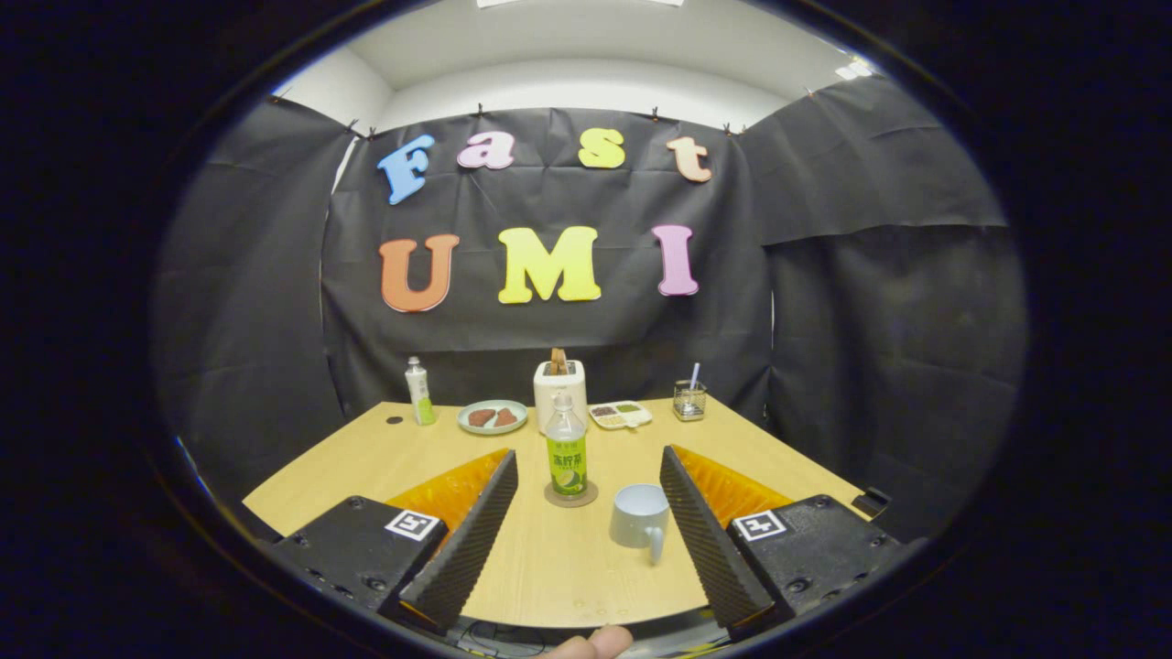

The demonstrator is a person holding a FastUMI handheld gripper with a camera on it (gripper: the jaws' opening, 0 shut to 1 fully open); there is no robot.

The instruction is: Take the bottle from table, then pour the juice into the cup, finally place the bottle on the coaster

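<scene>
Hand-held gripper [586, 476] fingers wide apart, empty; green-label bottle [567, 446] upright on coaster [570, 495] w/ cup [640, 515] beside.

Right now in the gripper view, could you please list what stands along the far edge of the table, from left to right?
White-and-green squeeze bottle → pale green plate of brown pieces → white toaster → white divided snack tray → wire mesh pen holder. The open claw grips nothing.
</scene>
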